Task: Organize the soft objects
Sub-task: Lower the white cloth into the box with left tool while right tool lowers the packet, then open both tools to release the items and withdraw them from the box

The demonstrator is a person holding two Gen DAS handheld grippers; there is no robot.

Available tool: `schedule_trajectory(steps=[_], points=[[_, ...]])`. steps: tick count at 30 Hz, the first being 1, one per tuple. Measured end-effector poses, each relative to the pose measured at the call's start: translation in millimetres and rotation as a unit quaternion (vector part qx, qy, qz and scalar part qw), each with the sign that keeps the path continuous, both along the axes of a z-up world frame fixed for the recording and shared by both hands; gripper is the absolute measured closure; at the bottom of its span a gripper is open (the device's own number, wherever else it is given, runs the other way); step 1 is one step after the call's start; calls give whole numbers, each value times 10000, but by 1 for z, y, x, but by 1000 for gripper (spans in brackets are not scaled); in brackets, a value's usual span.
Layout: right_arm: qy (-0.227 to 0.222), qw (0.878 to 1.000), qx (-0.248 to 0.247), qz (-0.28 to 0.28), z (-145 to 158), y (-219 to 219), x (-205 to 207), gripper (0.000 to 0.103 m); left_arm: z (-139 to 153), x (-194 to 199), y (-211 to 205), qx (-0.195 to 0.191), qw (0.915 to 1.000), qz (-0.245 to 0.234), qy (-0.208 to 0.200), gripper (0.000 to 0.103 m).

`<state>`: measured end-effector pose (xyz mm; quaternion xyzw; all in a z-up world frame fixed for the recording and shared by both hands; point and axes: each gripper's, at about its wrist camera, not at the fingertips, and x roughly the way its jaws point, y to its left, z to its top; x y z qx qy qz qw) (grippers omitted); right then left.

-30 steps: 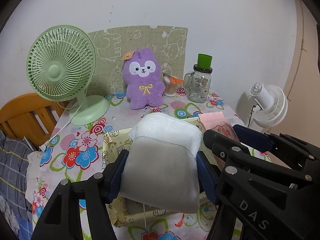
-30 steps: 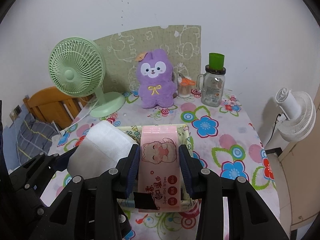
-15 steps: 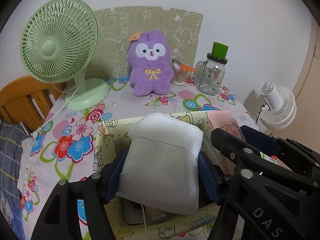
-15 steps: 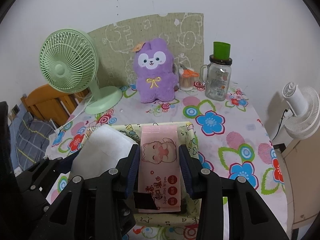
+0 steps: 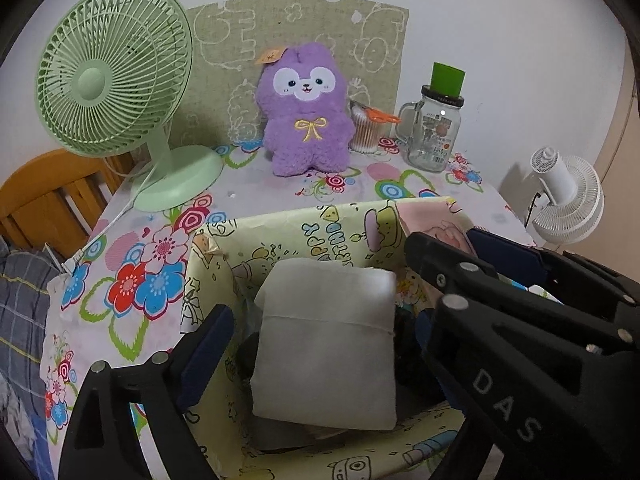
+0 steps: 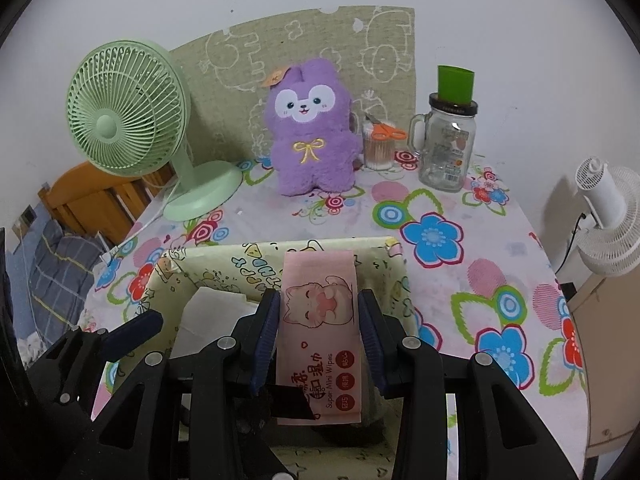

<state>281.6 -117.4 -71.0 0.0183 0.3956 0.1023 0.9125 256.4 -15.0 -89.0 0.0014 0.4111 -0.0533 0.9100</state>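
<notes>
A yellow cartoon-print box (image 5: 304, 236) stands open at the near side of the table, also in the right wrist view (image 6: 224, 264). A white soft pack (image 5: 326, 344) lies inside it, and its corner shows in the right wrist view (image 6: 208, 312). My left gripper (image 5: 316, 344) is open, its jaws apart on either side of the pack and no longer touching it. My right gripper (image 6: 318, 332) is shut on a pink wet-wipes pack (image 6: 318, 316), held over the right part of the box; its top shows in the left wrist view (image 5: 436, 220). A purple plush toy (image 6: 312, 128) sits at the back.
A green desk fan (image 6: 132, 120) stands at back left. A glass jar with a green cap (image 6: 448, 136) and a cotton-swab cup with orange scissors (image 6: 378, 146) stand at back right. A white fan (image 6: 608, 216) is beyond the table's right edge, a wooden chair (image 6: 88, 196) at left.
Both grippers moved forward and down over the box. The left gripper opened and let go of the white pack, which now lies in the box. The right gripper still holds the pink pack.
</notes>
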Motion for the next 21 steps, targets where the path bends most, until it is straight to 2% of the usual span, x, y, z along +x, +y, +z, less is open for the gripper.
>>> schedule_trajectory(steps=[7, 8, 10, 12, 21], points=[[123, 9999, -11, 56, -11, 3, 8, 57, -2, -1, 1, 49, 10000, 8, 14, 8], [127, 9999, -24, 59, -11, 3, 7, 53, -2, -2, 1, 51, 10000, 4, 13, 8], [120, 9999, 1, 63, -11, 3, 7, 35, -2, -4, 1, 36, 10000, 0, 10, 8], [23, 10000, 89, 32, -9, 0, 3, 29, -1, -6, 0, 47, 10000, 4, 2, 7], [104, 9998, 181, -13, -10, -13, -13, 29, 3, -21, -5, 42, 10000, 2, -24, 4]])
